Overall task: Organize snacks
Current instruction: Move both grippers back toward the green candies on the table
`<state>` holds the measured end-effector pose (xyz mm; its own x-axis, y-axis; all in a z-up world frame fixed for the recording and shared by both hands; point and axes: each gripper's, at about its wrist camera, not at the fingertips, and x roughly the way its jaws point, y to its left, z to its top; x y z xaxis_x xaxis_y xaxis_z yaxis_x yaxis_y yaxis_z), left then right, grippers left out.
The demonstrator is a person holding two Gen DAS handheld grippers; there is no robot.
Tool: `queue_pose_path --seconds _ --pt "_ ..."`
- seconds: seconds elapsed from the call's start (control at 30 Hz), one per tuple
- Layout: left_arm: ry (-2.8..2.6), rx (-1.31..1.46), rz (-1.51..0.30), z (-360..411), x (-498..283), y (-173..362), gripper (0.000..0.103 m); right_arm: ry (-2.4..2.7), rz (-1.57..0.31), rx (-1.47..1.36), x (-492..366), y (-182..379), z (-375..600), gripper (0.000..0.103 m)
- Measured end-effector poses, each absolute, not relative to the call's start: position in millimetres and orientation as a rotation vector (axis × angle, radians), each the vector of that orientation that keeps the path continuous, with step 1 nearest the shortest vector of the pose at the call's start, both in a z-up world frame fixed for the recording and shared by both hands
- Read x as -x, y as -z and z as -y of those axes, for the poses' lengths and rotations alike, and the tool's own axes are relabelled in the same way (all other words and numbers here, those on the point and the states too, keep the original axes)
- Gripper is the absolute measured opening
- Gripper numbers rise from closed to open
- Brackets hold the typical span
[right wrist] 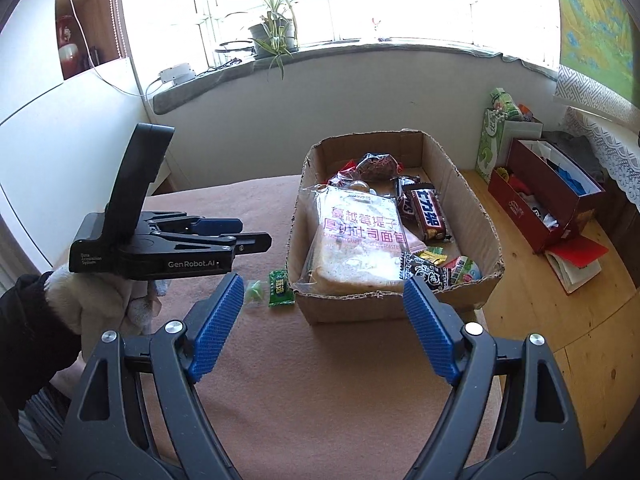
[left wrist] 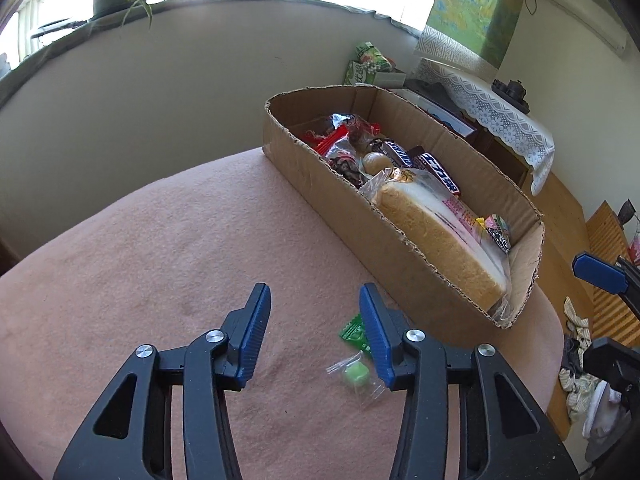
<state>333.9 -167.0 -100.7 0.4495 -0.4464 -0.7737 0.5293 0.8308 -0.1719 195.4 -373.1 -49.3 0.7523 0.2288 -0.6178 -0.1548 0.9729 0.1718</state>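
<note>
A cardboard box (left wrist: 304, 168) (right wrist: 472, 196) stands on a pink-covered table (left wrist: 160, 240) (right wrist: 320, 380). It holds a bagged bread loaf (left wrist: 436, 236) (right wrist: 356, 248), chocolate bars (left wrist: 436, 170) (right wrist: 428, 216) and several small wrapped snacks. Two snacks lie on the cloth left of the box: a green packet (left wrist: 352, 330) (right wrist: 280, 288) and a clear-wrapped green candy (left wrist: 356, 374) (right wrist: 255, 292). My left gripper (left wrist: 314, 300) (right wrist: 256, 234) is open and empty, just above these two. My right gripper (right wrist: 324, 292) is open and empty, in front of the box.
A red box (right wrist: 548, 200) and a green bag (right wrist: 494, 140) sit on the wooden floor right of the table, with a book (right wrist: 576, 264) beside them. A lace-covered stand (left wrist: 496, 108) and a windowsill with a potted plant (right wrist: 274, 32) lie beyond.
</note>
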Motion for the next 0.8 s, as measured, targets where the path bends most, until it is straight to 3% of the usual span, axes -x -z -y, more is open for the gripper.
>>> queue_pose_path --seconds 0.07,0.2,0.8 --pt "0.616 -0.090 -0.954 172.3 -337.5 104.6 0.022 -0.209 -0.694 -0.116 -191.7 52.0 372.9 0.084" --pt "0.658 -0.084 -0.993 183.7 -339.9 110.9 0.017 -0.194 -0.702 -0.133 -188.4 54.6 380.1 0.084" --pt "0.729 -0.219 -0.977 179.7 -287.3 126.4 0.013 -0.175 -0.747 -0.211 -180.3 69.6 402.0 0.084"
